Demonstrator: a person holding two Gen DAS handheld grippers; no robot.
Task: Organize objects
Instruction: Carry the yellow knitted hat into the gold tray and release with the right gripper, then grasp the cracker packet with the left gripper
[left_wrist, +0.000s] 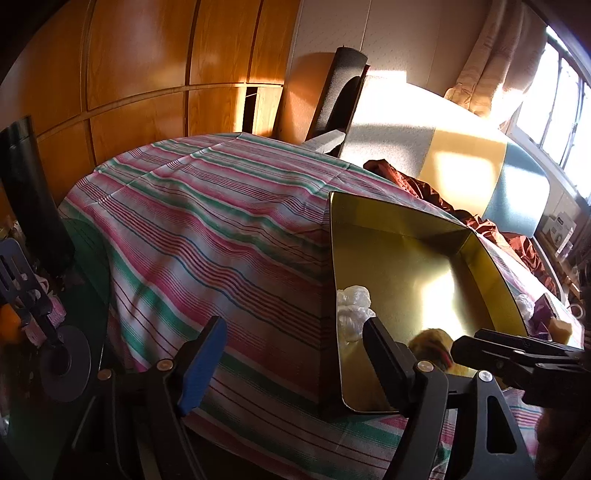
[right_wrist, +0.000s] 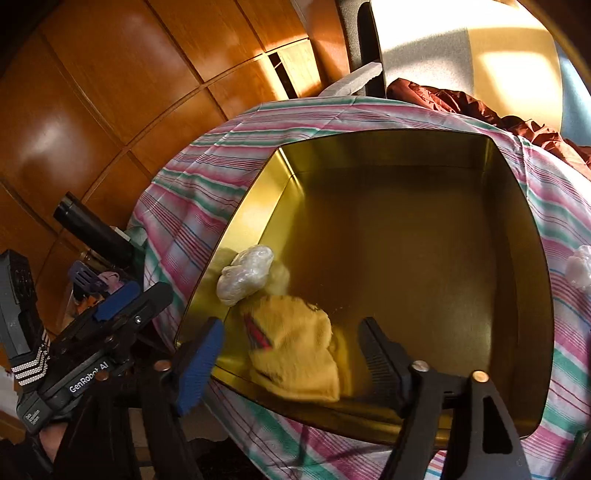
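Striped tablecloth; yellow cloth in gold tin, between open right tool fingers.

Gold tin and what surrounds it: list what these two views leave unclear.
- Yellow cloth: motion-blurred in the right wrist view; in the left wrist view the left gripper's finger hides most of it.
- Tin: its near wall sits behind the right gripper.
- Purple item: screened by the tin's wall, unidentifiable.
- White bundle: cut off by the right edge.
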